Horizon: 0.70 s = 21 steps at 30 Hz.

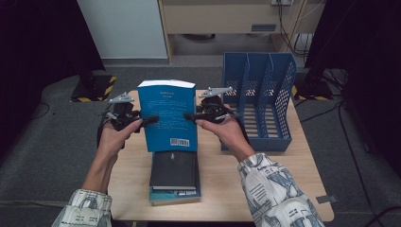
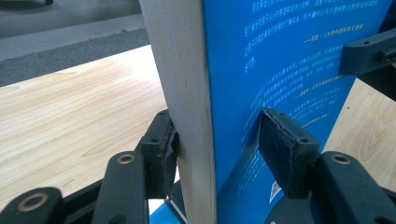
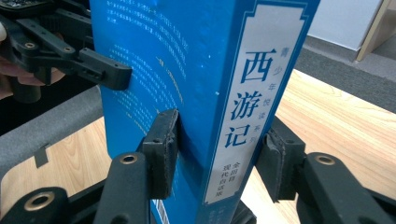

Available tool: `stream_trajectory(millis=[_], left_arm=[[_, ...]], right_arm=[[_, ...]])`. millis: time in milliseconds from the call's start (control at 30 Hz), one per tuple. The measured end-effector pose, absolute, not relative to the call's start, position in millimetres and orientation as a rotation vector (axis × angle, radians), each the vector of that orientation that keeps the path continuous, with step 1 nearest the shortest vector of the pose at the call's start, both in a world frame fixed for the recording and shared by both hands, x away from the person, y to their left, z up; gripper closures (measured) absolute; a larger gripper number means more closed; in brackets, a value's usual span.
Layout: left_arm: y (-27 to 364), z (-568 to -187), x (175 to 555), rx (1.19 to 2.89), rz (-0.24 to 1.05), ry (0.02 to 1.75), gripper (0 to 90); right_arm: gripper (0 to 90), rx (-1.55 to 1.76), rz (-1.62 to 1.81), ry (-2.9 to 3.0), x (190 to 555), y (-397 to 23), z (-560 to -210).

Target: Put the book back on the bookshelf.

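Blue book (image 1: 168, 116) held upright above the table (image 1: 283, 189), lifted clear of the stack of books (image 1: 174, 177) that lay just nearer the person. Back cover with barcode faced the person.

Left gripper (image 1: 142, 120) clamped the book's page edge from the left. In the left gripper view its pads (image 2: 161, 149) pressed on either face near the fore-edge (image 2: 184, 107), one on the white page block side, one on the blue cover.

Right gripper (image 1: 191, 116) gripped the book's spine side from the right. The right gripper view showed the spine (image 3: 247, 102) with its printed title standing between the two jaws, both pads against the covers. No earlier look to compare, so nothing noted of jaw travel.

Why two grips: judged that a thick, heavy book held by one edge alone would swing or slip; a clamp on each side kept it vertical and steady.

Blue file rack (image 1: 259, 101) stood to the right of the book, slots open upward and toward the person. The upright pose, spine out, looked like preparation for sliding the book into a slot.

Risk, as a judgement: the left grip sat shallow on the page edge and could let the cover flex.
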State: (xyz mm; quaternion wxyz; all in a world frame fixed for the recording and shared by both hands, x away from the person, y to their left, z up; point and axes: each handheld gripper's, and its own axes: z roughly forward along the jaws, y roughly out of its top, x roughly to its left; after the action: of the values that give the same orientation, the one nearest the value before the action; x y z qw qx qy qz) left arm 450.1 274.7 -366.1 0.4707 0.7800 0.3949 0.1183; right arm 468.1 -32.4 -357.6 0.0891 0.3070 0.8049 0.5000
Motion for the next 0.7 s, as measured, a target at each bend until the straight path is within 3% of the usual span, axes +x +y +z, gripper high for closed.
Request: stream_trajectory(millis=[367,700], left_arm=[[272.5,-367.8,423.2,1.892,0.351,0.905,41.1],[273.7,-377.2,415.7,1.807,0.400,0.903,34.0]], right_arm=[[57.3,0.771,1.434,2.394,424.1,-33.1,-353.7],[59.1,0.722,1.422,2.401,412.6,-31.9,-353.4]])
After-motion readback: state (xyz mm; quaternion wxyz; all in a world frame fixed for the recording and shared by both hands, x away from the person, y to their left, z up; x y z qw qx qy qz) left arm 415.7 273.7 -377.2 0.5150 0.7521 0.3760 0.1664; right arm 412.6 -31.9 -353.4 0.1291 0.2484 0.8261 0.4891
